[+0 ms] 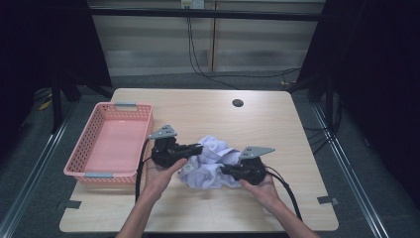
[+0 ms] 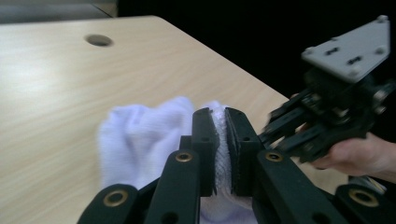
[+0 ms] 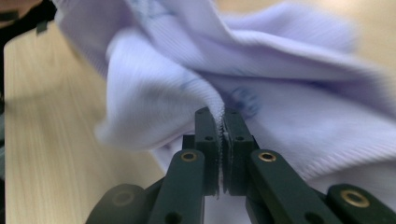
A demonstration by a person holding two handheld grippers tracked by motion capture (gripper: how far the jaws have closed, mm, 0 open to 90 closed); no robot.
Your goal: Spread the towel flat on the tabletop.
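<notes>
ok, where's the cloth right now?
High view: the cloth lies crumpled at the table's front middle, right of the pink basket, pinched between the left hand-held gripper and the right one.

A crumpled pale lilac cloth lies mid-way on the light wooden table, between both grippers. A pink plastic lattice basket sits at the table's left edge.

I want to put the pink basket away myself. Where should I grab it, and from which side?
Probably take the pink basket by its grey handles: one on the far short wall, one on the near short wall. Come down from above, since it sits upright and open on the table. The near handle is closest to the left gripper, which is clamped on the white cloth.
</notes>
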